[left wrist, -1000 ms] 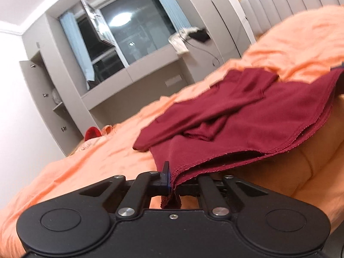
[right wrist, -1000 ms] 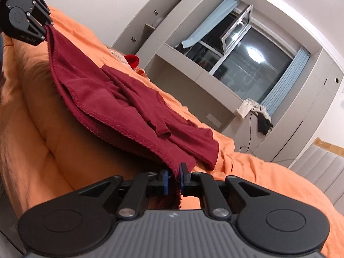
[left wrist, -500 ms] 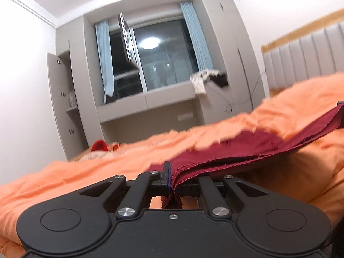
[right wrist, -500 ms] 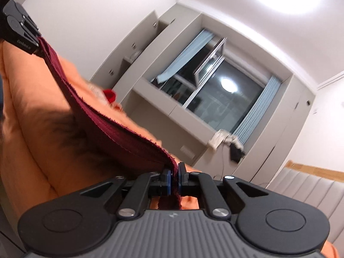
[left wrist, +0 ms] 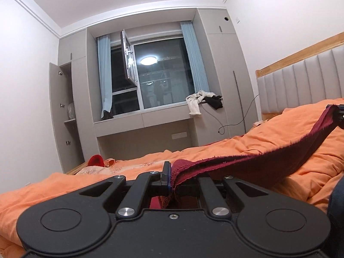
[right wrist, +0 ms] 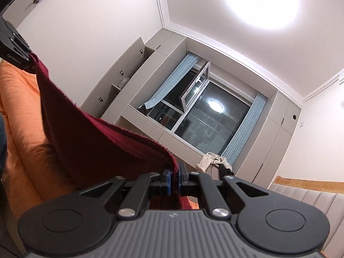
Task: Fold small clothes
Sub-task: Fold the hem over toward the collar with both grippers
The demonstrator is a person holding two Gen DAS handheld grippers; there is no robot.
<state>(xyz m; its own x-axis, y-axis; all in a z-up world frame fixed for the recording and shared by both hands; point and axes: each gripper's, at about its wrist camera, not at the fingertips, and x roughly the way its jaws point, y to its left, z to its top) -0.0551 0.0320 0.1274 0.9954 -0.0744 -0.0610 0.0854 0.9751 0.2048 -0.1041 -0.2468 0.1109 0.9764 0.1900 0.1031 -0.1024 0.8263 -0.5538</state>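
A dark red garment (left wrist: 268, 163) hangs stretched between my two grippers above the orange bed. My left gripper (left wrist: 172, 178) is shut on one corner of it. My right gripper (right wrist: 174, 180) is shut on the other corner; the garment (right wrist: 96, 142) runs from it up to the left gripper (right wrist: 23, 62) at the upper left of the right wrist view. The right gripper shows at the right edge of the left wrist view (left wrist: 338, 116). Most of the garment hangs below the edge I see.
The orange duvet (left wrist: 247, 148) covers the bed. A padded headboard (left wrist: 301, 86) stands at the right. A red item (left wrist: 96, 160) lies at the far end of the bed. Grey cabinets and a window ledge with clothes (left wrist: 200, 101) line the far wall.
Both grippers have lifted and tilted upward with the garment. It has come up off the duvet and now hangs taut between them.
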